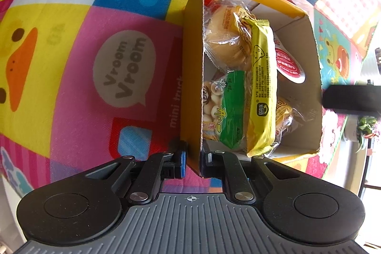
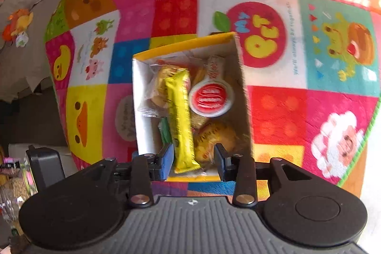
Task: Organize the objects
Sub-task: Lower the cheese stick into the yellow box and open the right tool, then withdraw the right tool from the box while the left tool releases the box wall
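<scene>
A yellow cardboard box [image 1: 191, 77] stands open on a colourful cartoon play mat [image 1: 71, 58]. It holds several wrapped snacks: a long yellow bar [image 1: 260, 87], a green packet [image 1: 229, 111], wrapped buns [image 1: 226, 39] and a round red-and-white lid [image 1: 289, 66]. My left gripper [image 1: 193, 160] is shut on the box's near left wall. My right gripper [image 2: 193, 160] is open above the box [image 2: 142, 111], its fingers on either side of the yellow bar's [image 2: 181, 120] near end without touching it.
The play mat [image 2: 285, 111] covers the surface around the box. A black gripper part [image 1: 350, 99] shows at the right edge of the left wrist view. Jars and clutter [image 2: 14, 185] sit off the mat at the lower left. A potted plant [image 1: 364, 130] stands beyond the mat.
</scene>
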Available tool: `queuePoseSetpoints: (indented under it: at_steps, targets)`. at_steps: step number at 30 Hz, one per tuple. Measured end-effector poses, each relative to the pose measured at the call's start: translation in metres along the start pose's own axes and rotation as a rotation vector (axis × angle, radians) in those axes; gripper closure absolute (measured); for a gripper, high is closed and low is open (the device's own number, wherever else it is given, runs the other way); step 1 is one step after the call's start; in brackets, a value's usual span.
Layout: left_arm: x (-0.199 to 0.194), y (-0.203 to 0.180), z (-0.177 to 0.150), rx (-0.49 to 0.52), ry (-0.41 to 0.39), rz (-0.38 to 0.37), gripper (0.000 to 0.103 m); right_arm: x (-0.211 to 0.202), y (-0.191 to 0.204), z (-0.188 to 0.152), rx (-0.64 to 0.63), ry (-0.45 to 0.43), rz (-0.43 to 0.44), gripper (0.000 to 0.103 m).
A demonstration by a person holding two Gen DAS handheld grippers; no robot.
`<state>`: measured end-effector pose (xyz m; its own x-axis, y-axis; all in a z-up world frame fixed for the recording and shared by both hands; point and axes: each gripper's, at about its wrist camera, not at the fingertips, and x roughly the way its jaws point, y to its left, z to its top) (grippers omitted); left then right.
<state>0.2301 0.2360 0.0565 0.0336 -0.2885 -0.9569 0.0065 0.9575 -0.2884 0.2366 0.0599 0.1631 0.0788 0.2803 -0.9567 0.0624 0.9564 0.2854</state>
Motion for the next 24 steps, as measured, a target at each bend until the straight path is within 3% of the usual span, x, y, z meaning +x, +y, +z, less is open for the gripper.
queuePoseSetpoints:
  at_steps: [6, 9, 12, 18, 24]
  targets:
    - [-0.003, 0.002, 0.001, -0.027, 0.019, 0.032, 0.09, 0.033, 0.023, 0.018, -0.119, 0.026, 0.011, 0.069]
    - [-0.003, 0.001, 0.003, -0.04, 0.024, 0.034, 0.09, 0.042, 0.017, 0.017, -0.183, 0.036, -0.083, 0.069]
    - [-0.002, 0.0, 0.009, -0.05, 0.032, 0.034, 0.091, 0.04, -0.012, 0.019, -0.139, 0.052, -0.144, 0.069]
    - [0.002, -0.001, 0.012, -0.035, 0.037, 0.041, 0.091, 0.012, -0.048, 0.017, -0.05, 0.032, -0.061, 0.07]
    - [0.001, 0.001, 0.005, -0.041, 0.036, 0.03, 0.091, 0.014, -0.017, 0.011, -0.136, 0.007, -0.012, 0.07]
